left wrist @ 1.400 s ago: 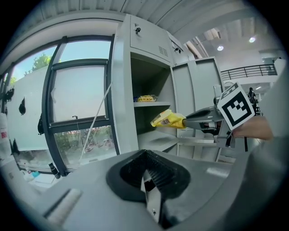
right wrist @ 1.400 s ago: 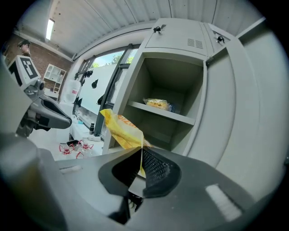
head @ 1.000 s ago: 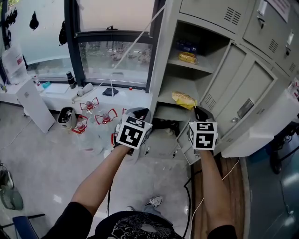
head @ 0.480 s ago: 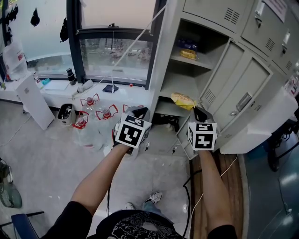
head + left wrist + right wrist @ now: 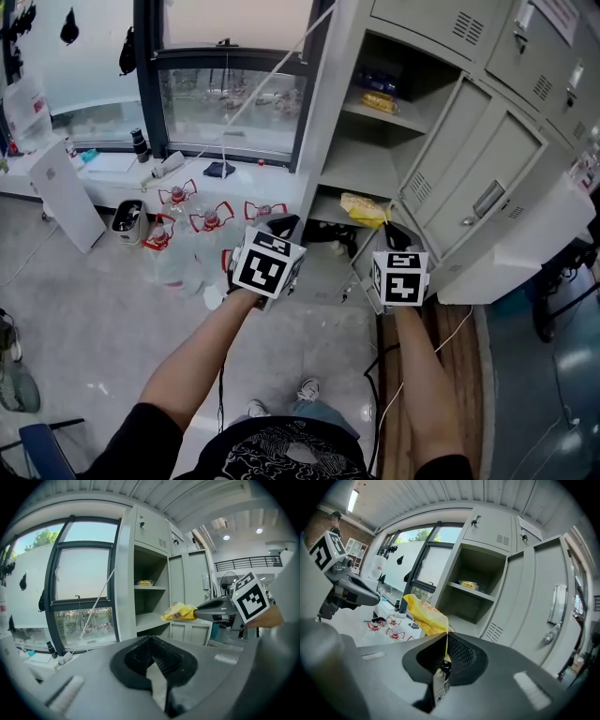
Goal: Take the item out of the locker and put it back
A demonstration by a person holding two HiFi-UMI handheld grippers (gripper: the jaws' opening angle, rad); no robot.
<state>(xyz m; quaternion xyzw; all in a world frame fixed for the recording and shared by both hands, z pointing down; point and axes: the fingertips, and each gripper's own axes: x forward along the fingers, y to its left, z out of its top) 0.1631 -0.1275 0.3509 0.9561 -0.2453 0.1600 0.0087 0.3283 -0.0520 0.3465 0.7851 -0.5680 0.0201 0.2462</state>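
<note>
A yellow snack bag [image 5: 364, 208] hangs just in front of the lower shelf [image 5: 356, 169] of the open grey locker [image 5: 342, 103]. My right gripper [image 5: 392, 228] is shut on the bag's edge. In the right gripper view the bag [image 5: 425, 616] sticks up and to the left from the closed right gripper [image 5: 446, 641]. My left gripper [image 5: 281, 225] hovers to the left of the locker and holds nothing. Its pads meet in the left gripper view [image 5: 151, 639], where the bag [image 5: 178, 612] shows ahead at the tip of the right gripper [image 5: 202, 611].
Another yellow packet [image 5: 380, 101] lies on the upper shelf beside something blue. The locker door [image 5: 473, 173] stands open to the right. Several water bottles with red handles [image 5: 187, 246] stand on the floor under the window. A white panel [image 5: 64, 199] leans at the left.
The right gripper has drawn the yellow bag off the lower shelf, outward and a little down. The left gripper drifted back alongside it.
</note>
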